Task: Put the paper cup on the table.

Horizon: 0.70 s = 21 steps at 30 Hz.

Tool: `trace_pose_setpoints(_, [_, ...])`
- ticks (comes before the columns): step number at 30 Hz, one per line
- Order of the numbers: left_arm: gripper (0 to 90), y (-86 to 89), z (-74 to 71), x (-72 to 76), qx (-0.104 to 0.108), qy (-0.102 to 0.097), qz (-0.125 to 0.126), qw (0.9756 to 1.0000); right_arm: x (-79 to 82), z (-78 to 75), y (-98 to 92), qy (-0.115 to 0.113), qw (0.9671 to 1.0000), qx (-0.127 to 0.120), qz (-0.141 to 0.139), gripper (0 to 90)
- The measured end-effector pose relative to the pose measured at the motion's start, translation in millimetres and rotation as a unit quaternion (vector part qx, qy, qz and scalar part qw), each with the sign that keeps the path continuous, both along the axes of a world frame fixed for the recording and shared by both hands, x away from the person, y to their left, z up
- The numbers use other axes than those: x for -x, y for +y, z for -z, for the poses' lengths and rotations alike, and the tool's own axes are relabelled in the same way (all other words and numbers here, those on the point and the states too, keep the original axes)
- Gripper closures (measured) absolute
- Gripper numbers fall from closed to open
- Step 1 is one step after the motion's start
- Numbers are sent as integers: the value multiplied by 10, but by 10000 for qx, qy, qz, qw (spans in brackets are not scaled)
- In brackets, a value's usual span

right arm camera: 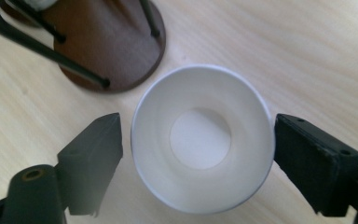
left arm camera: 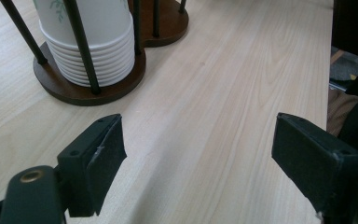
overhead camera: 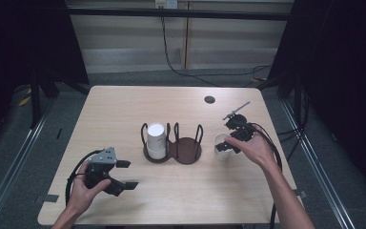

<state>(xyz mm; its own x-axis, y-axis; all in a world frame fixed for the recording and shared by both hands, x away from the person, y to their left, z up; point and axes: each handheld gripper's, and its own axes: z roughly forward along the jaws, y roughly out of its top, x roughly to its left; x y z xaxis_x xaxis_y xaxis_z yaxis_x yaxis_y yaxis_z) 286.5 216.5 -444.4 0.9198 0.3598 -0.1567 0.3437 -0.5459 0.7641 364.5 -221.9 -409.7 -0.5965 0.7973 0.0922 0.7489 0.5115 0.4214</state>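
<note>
Now right tongs [right arm camera: 198,140] spread wide round upright paper cup [right arm camera: 200,137], pads w/ slight gaps; left tongs [left arm camera: 198,154] agape, empty.

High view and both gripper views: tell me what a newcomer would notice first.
First, the single white paper cup, upright and empty on the table between the open jaws of the right gripper, to the right of the dark wooden cup holder. Next, the stack of white cups in the holder's left ring. The left gripper hangs open over bare wood at the near left.
</note>
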Motion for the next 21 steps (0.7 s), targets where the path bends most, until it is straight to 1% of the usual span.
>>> trace_pose_setpoints(1, [171, 1, 0, 0, 11, 5, -12, 10000, 9, -9, -9, -113, 9999, -75, 31, 164])
trace_pose_setpoints(2, [170, 1, 1, 1, 37, 28, -26, 10000, 20, -17, -17, -155, 9996, -205, 121, 164])
trace_pose_setpoints(3, [170, 1, 1, 1, 37, 28, -26, 10000, 28, -19, -38, -232, 9991, -282, 196, 163])
trace_pose_setpoints(4, [170, 6, 1, 1, -5, 8, -12, 10000, 39, -17, -55, -274, 9988, -321, 246, 162])
trace_pose_setpoints(6, [170, 3, 3, 4, 17, 23, -25, 10000, 66, -3, -79, -302, 9983, -398, 292, 162])
trace_pose_setpoints(7, [170, 2, 8, -1, 28, 23, -67, 10000, 88, -3, -84, -367, 9978, -443, 315, 162])
trace_pose_setpoints(8, [170, 2, 8, -1, 28, 23, -67, 10000, 88, -3, -84, -367, 9978, -443, 315, 162])
trace_pose_setpoints(9, [170, 3, 8, -4, 14, 29, -74, 10000, 130, -13, -103, -549, 9964, -567, 313, 162])
trace_pose_setpoints(10, [170, 4, 9, -6, -11, 36, -59, 10000, 142, -18, -109, -587, 9958, -608, 342, 162])
trace_pose_setpoints(11, [170, 4, 10, -5, -18, 31, -58, 10000, 161, -24, -120, -674, 9950, -633, 384, 162])
trace_pose_setpoints(12, [170, 1, 12, 0, 4, 43, -71, 10000, 178, -31, -130, -734, 9941, -689, 414, 162])
trace_pose_setpoints(13, [170, -1, 14, 0, 10, 60, -68, 10000, 197, -34, -136, -800, 9927, -804, 412, 161])
trace_pose_setpoints(14, [170, -2, 17, -4, 4, 48, -57, 10000, 214, -38, -137, -833, 9920, -864, 396, 162])
trace_pose_setpoints(17, [170, -14, 22, 3, 44, 76, -89, 9999, 276, -48, -126, -976, 9894, -981, 436, 164])
trace_pose_setpoints(19, [170, -18, 21, 7, 26, 42, -78, 10000, 331, -50, -118, -1164, 9856, -1127, 483, 172])
trace_pose_setpoints(21, [170, -23, 21, 12, 32, 35, -100, 9999, 383, -55, -109, -1253, 9826, -1274, 499, 176])
